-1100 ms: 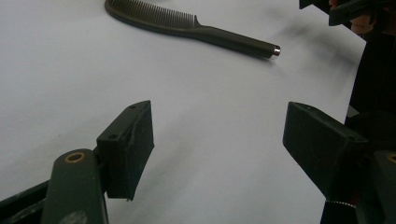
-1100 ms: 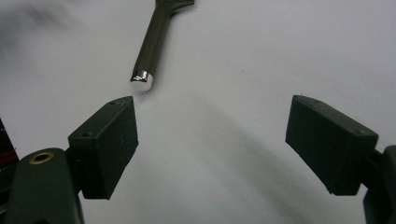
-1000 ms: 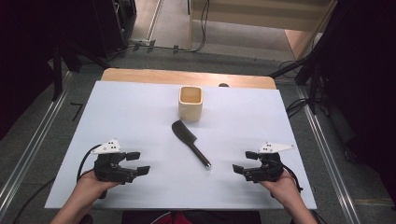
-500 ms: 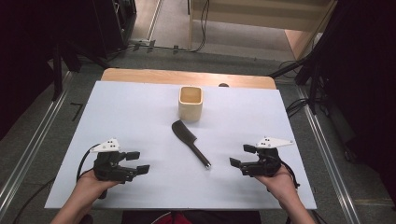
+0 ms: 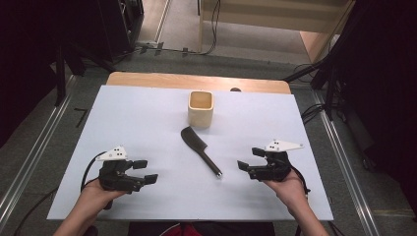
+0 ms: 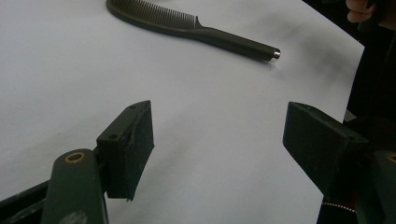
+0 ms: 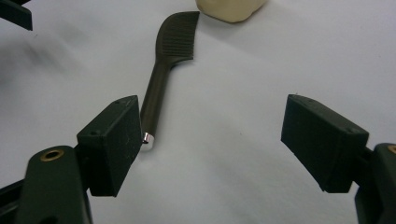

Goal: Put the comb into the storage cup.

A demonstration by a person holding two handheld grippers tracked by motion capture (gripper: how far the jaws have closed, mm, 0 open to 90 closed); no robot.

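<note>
A black comb (image 5: 200,150) lies at an angle in the middle of the white sheet (image 5: 137,118), its handle end toward the right gripper. Behind it stands a cream square cup (image 5: 200,108). My left gripper (image 5: 146,171) rests open at the front left, with the comb (image 6: 196,29) far ahead of its jaws (image 6: 219,140). My right gripper (image 5: 250,159) hovers open at the front right; its jaws have just been closing a little with nothing between them. In the right gripper view the comb (image 7: 166,60) ends just beside one pad (image 7: 116,149), and the cup (image 7: 231,8) shows at the top.
The wooden table edge (image 5: 196,81) runs along the far side of the sheet. Metal rails (image 5: 344,162) flank the table on both sides, and cables lie on the floor behind it. The sheet's front right corner (image 6: 355,51) is close to the left gripper's line of sight.
The right gripper has shifted a little to the left and away from the person, closer to the comb's handle end. The left gripper, comb and cup have stayed put.
</note>
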